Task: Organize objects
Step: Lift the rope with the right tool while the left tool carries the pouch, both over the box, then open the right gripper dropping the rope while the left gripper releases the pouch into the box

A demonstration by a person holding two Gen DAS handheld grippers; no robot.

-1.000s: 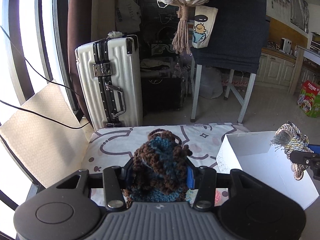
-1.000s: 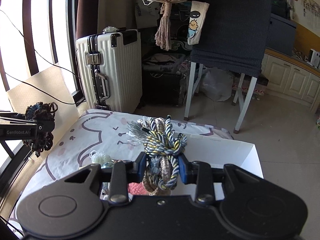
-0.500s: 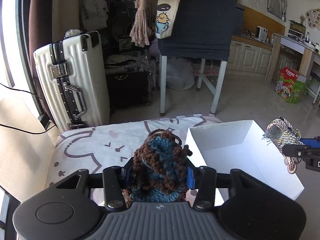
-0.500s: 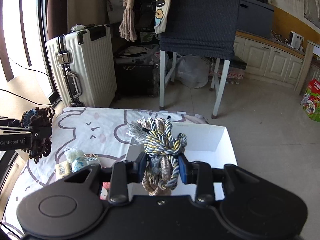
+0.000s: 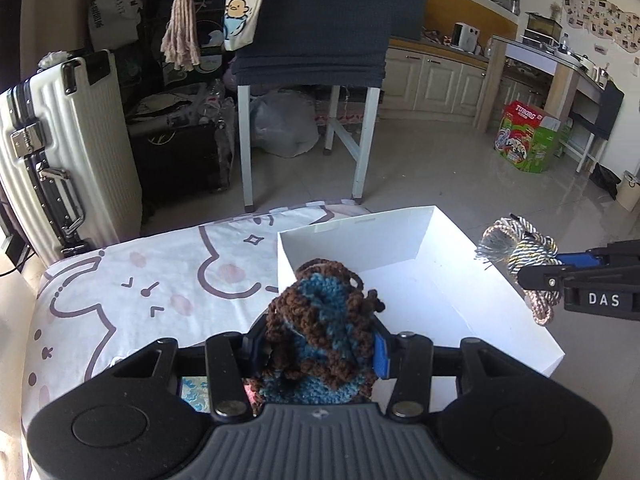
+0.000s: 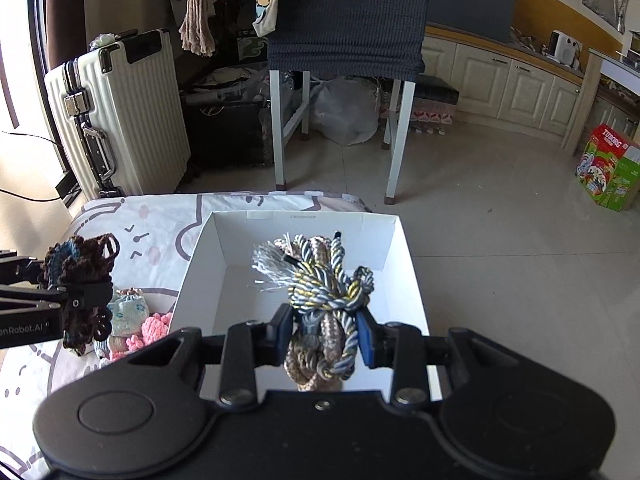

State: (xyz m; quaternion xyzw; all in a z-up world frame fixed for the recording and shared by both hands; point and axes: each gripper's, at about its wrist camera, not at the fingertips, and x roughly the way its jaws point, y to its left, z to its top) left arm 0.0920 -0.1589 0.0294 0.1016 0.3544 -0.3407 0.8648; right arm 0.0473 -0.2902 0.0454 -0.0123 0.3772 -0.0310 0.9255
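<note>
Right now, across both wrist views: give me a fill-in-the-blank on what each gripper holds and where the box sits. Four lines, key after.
1. The left gripper is shut on a brown and ____ crocheted yarn piece.
2. The right gripper is shut on a twisted ____ bundle.
3. The open white cardboard box has ____ lying inside it.
4. The box rests on a cloth printed with cartoon outlines; small knitted items lie to the box's ____ in the right wrist view.

Missing words: blue; cord; nothing; left

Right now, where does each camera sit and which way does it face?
Left wrist: on the left hand-held gripper, looking down past its brown-blue crochet piece to the white box; the right hand-held gripper's tip shows at right.
Right wrist: on the right hand-held gripper, over the box, clamping a cord bundle.
Shared: box, patterned cloth, suitcase, chair, both bundles.
</note>
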